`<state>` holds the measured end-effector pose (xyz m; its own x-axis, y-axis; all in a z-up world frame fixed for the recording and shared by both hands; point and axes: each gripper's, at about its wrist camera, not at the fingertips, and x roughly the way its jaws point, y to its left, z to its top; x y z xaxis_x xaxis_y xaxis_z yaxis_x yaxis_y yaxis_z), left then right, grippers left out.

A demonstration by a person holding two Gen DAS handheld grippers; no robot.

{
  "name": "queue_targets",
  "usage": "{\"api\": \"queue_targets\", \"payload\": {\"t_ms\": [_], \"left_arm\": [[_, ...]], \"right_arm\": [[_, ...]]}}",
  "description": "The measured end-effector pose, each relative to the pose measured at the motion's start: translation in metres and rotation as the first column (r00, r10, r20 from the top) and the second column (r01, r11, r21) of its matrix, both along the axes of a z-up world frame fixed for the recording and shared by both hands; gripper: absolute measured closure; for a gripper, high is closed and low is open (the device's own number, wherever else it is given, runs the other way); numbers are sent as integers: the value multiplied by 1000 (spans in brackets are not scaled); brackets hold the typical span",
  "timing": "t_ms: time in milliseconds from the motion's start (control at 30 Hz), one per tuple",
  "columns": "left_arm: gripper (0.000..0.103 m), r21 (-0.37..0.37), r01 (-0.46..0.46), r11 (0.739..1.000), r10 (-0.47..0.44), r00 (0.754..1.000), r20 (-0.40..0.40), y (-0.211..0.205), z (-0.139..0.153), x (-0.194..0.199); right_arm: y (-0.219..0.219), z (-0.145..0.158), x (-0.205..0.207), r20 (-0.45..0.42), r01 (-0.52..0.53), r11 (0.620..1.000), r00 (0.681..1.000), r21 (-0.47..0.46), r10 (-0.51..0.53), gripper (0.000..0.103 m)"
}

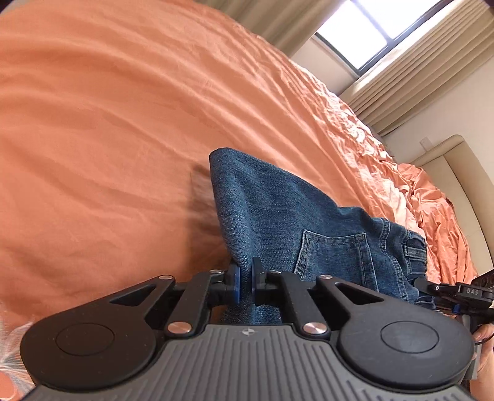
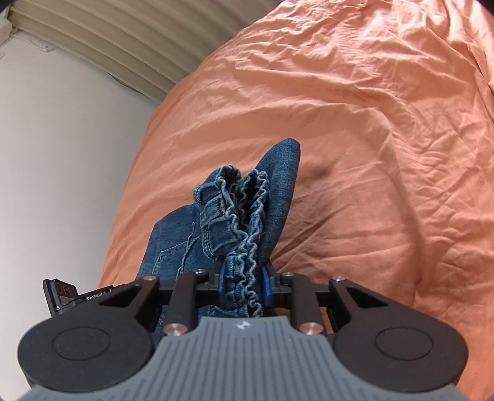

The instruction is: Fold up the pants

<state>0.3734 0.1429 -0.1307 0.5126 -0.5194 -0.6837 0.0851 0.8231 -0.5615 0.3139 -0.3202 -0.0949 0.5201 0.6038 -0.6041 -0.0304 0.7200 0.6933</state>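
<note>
Left wrist view: orange bedsheet (image 1: pixel 123 123) fills most of the frame, wrinkled, its far edge cut off at the upper right by curtains (image 1: pixel 401 86) and one window (image 1: pixel 370 27). One padded headboard (image 1: pixel 457 172) shows at right, partly out of frame.

One pair of pants (image 1: pixel 278 216), blue denim, sits at frame centre, held up off the sheet and casting a blurred shadow to its left. One back pocket and one belt loop are visible; the legs are hidden behind the folded cloth, so layer count cannot be told.

Left gripper (image 1: pixel 244 279), lower centre: both blue pads pressed onto a fold of denim, clamped on the pants. Cloth below the pads is hidden by the gripper body. Right gripper (image 1: pixel 457 293) shows only in part at the right edge (its fingertips are cut off here).

Right wrist view: same sheet (image 2: pixel 370 123) covers the right and centre; bare wall at left, curtain at upper left. Pants (image 2: pixel 247 209) hang bunched at centre, the gathered elastic waistband running down into the right gripper (image 2: pixel 244 287), whose two blue pads are closed on that waistband. Left gripper (image 2: pixel 71 296) is only a black corner at the lower left, state unreadable from this view.
</note>
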Motion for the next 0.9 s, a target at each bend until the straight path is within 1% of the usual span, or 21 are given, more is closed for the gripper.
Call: {"api": "queue_targets", "payload": {"t_ms": [133,233,333,400,467,533,633,700,767,833,900], "left_arm": [[97,13,-33,999,32,999,40,28,33,-8],[97,67,-47,997,43,997,62,56,59,-12],[97,155,-71,985,58,994,91,86,88,-19],[97,189,-96,977,77,992,102,106,103,-21],[97,222,-120,968,100,990,100,129,113,-22],[97,253,-138,957,118,989,93,149,117,-21],[97,296,-158,942,140,987,83,172,111,-17],[97,305,-171,937,157,985,71,183,98,-12],[97,303,-180,936,170,984,58,192,79,-7],[97,287,-191,939,191,981,27,198,52,0],[97,290,-191,938,201,980,-5,204,27,6]], "right_arm": [[29,26,-2,46,-37,999,998,16,36,85],[61,36,-2,81,-73,996,994,49,69,85],[98,37,5,94,-108,990,991,89,100,85],[126,33,8,95,-130,984,988,118,119,85],[151,28,16,92,-148,978,987,148,135,85],[175,22,24,97,-174,971,982,164,159,85],[209,10,38,100,-209,963,976,169,194,85],[226,-3,49,87,-222,961,974,162,210,85],[237,-19,57,66,-233,962,972,142,226,85],[247,-35,59,36,-243,963,970,120,240,85],[251,-54,63,0,-239,966,971,95,240,85]]}}
